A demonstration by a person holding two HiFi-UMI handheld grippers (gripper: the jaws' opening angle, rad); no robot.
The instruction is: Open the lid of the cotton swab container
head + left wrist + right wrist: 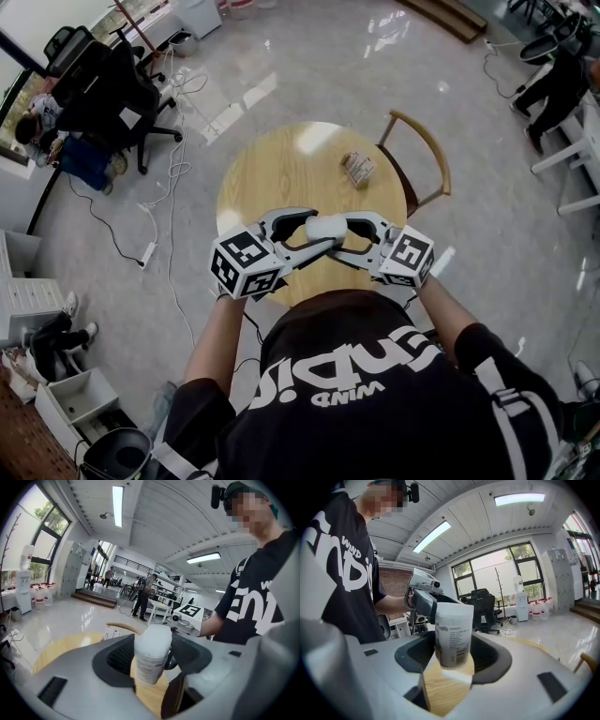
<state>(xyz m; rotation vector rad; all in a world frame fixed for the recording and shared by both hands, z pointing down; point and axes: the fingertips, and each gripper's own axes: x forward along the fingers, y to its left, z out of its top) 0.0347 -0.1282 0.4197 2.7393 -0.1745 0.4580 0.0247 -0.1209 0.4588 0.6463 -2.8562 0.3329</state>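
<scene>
Step in hand: the cotton swab container (326, 227) is held off the round wooden table (272, 169), lying crosswise between my two tongs, with the lid not yet off. My left gripper (317, 229) is clamped on one end and my right gripper (345, 234) on the labelled body. The next move, as I judge it, calls for one tong to hold firm while the other twists or pulls the cap. The container is a cloudy white cylinder with a printed label and a frosted cap, and appears intact.

The grey two-jaw left gripper (305, 231) and right gripper (355, 234) are held tip to tip, both clamped on a white cylindrical container (325, 226).
</scene>
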